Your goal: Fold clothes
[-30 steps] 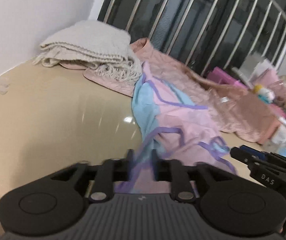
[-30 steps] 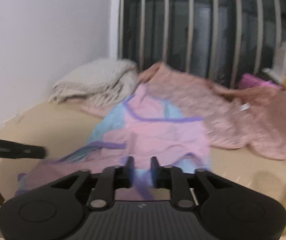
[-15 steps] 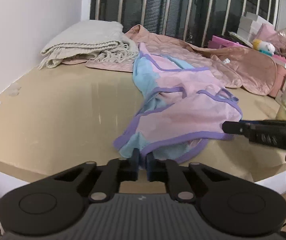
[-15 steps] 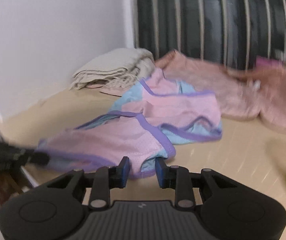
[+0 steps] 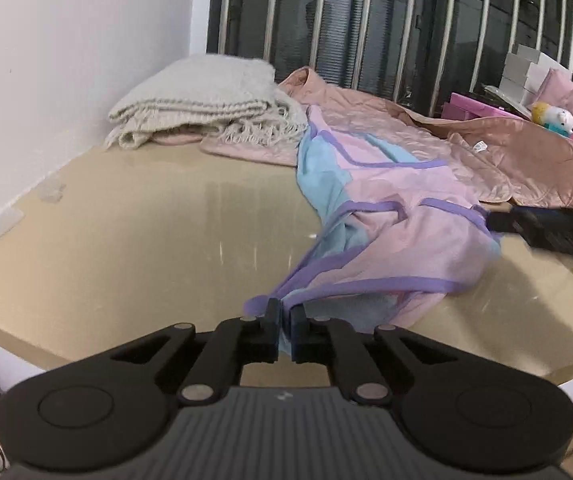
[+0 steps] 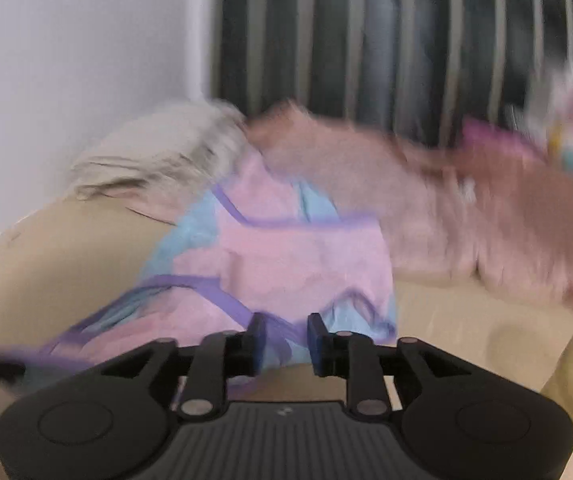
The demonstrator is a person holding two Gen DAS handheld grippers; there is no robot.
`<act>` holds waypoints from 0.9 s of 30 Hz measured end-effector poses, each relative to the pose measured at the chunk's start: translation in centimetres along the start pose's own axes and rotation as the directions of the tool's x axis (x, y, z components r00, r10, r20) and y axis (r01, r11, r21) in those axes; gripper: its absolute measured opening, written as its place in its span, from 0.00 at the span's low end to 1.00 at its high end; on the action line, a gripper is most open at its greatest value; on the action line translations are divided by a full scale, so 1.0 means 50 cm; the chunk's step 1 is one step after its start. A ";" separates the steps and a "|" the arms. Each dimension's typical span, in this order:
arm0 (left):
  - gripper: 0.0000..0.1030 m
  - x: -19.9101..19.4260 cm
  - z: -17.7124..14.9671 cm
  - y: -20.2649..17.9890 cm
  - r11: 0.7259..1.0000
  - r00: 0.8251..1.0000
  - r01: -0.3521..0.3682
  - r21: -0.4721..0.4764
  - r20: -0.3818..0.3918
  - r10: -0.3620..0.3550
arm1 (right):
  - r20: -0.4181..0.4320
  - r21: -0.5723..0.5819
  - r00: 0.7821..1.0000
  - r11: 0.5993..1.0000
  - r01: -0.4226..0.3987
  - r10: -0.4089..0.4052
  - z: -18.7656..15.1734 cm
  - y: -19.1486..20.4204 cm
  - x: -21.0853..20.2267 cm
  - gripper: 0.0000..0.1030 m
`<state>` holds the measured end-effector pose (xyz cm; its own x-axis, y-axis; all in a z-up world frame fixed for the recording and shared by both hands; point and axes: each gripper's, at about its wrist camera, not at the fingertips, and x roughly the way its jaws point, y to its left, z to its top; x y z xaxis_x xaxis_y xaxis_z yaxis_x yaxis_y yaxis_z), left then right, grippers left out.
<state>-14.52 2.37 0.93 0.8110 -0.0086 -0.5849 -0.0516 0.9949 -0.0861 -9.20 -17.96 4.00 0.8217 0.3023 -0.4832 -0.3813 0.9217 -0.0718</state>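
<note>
A: How will the garment handle?

B: I judge it light, thin and limp, so it will sag and slide on the glossy table. The purple binding at a corner is the best hold.

A: Where is it?

B: Stretched from the far edge, beside the folded blanket, to the near edge.

A: And the grippers?

B: The left gripper is clamped on the near corner. The right gripper is opening, fabric loose between its fingers.

A: Changed from a second ago?

B: Then the left fingers stood apart, and the garment lay bunched farther back.
</note>
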 end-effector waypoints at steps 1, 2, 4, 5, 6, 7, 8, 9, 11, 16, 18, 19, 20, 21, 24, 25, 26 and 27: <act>0.03 0.003 -0.001 0.003 1.000 1.000 0.001 -0.006 -0.010 -0.001 | 0.030 -0.055 0.998 0.997 -0.047 0.048 -0.018 0.013 -0.024 0.31; 0.03 0.006 0.000 0.004 1.000 1.000 0.001 -0.011 -0.015 -0.002 | 0.048 -0.122 0.995 0.989 -0.078 0.085 -0.037 0.031 -0.044 0.31; 0.03 0.003 0.006 0.003 1.000 1.000 0.011 -0.017 -0.003 -0.011 | 0.061 -0.265 0.993 0.961 -0.083 0.103 -0.066 0.074 -0.067 0.31; 0.03 -0.004 0.010 -0.001 1.000 1.000 0.020 -0.013 0.014 -0.019 | 0.064 -0.336 0.992 0.939 -0.077 0.105 -0.075 0.099 -0.069 0.31; 0.02 -0.010 0.015 -0.004 1.000 0.999 0.027 -0.008 0.031 -0.027 | 0.063 -0.388 0.992 0.919 -0.072 0.105 -0.079 0.120 -0.063 0.32; 0.02 -0.017 0.019 -0.009 0.999 0.998 0.032 -0.003 0.046 -0.032 | 0.058 -0.422 0.993 0.904 -0.070 0.104 -0.078 0.137 -0.051 0.32; 0.02 -0.027 0.023 -0.013 0.999 0.997 0.037 0.002 0.061 -0.037 | 0.054 -0.442 0.992 0.894 -0.077 0.111 -0.076 0.153 -0.040 0.32; 0.02 -0.036 0.025 -0.014 0.999 0.996 0.042 0.009 0.074 -0.043 | 0.056 -0.453 0.991 0.888 -0.085 0.123 -0.072 0.169 -0.031 0.32; 0.02 -0.050 0.032 -0.016 0.999 0.995 0.046 0.010 0.091 -0.047 | 0.063 -0.479 0.987 0.872 -0.097 0.145 -0.064 0.204 -0.015 0.32; 0.02 -0.070 0.035 -0.006 0.999 0.993 0.047 -0.005 0.112 -0.046 | 0.112 -0.547 0.993 0.836 0.045 0.020 -0.063 0.238 0.010 0.31; 0.02 -0.072 0.033 -0.001 0.999 0.993 0.047 -0.010 0.110 -0.045 | 0.129 -0.511 0.987 0.847 0.146 -0.092 -0.064 0.214 0.019 0.23; 0.02 -0.071 0.031 0.001 0.999 0.993 0.052 -0.016 0.108 -0.050 | 0.129 -0.473 0.981 0.860 0.191 -0.147 -0.061 0.191 0.019 0.22; 0.02 -0.070 0.030 0.003 0.998 0.993 0.052 -0.019 0.107 -0.049 | 0.133 -0.448 0.972 0.863 0.235 -0.196 -0.060 0.172 0.016 0.21; 0.02 -0.069 0.030 0.002 0.999 0.993 0.046 -0.017 0.109 -0.044 | 0.138 -0.429 0.961 0.860 0.277 -0.241 -0.060 0.156 0.013 0.22; 0.02 -0.068 0.030 0.002 0.999 0.992 0.048 -0.007 0.115 -0.047 | 0.157 -0.404 0.940 0.849 0.341 -0.303 -0.065 0.118 -0.013 0.21; 0.02 -0.068 0.029 0.002 0.999 0.992 0.053 -0.004 0.117 -0.052 | 0.161 -0.385 0.940 0.857 0.342 -0.302 -0.063 0.109 -0.022 0.21; 0.02 -0.067 0.028 -0.001 0.998 0.991 0.062 0.001 0.119 -0.062 | 0.165 -0.367 0.941 0.867 0.337 -0.295 -0.060 0.105 -0.029 0.14; 0.02 -0.067 0.026 -0.004 0.998 0.990 0.067 0.010 0.120 -0.068 | 0.169 -0.349 0.943 0.877 0.329 -0.286 -0.057 0.102 -0.036 0.07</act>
<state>-16.47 2.33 3.93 0.8769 -0.0637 -0.4765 0.0088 0.9931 -0.1167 -13.81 -14.48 2.00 0.9558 0.0624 -0.2874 -0.2121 0.8233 -0.5265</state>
